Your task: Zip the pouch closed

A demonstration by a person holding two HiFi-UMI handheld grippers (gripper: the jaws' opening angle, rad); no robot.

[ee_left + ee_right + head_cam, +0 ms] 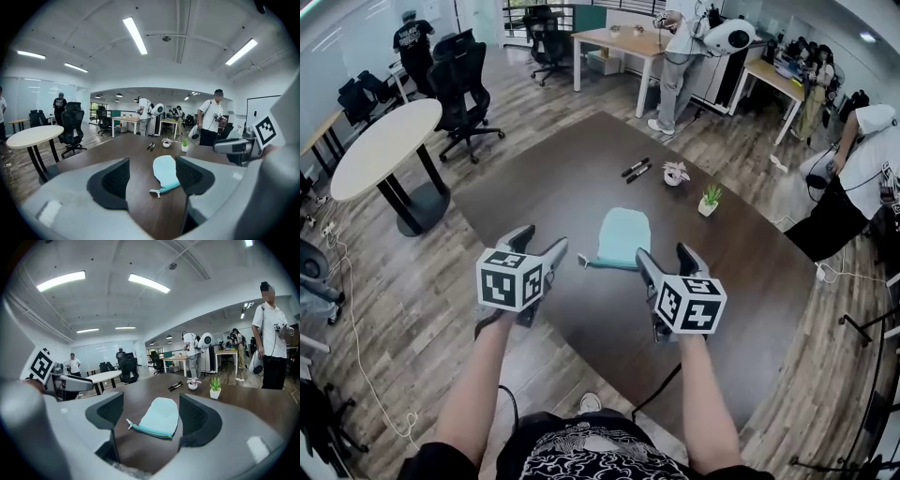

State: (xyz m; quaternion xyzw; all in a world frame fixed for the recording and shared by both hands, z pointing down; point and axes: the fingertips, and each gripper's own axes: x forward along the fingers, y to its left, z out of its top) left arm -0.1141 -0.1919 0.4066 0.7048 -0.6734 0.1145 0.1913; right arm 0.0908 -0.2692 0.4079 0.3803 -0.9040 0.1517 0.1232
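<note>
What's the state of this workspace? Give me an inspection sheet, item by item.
Surface: dark wooden table, mostly bare.
Job's things: light blue pouch lying flat, zipper edge toward the grippers, pull tab at its left end; untouched.
Clutter: two black markers and two small potted plants, all beyond the pouch.
Grippers: left gripper and right gripper both open, empty, short of the pouch.
Cables: white cable on the floor at left; black cord trailing below the right gripper.
Surroundings: round white table, office chairs, people standing at desks.
</note>
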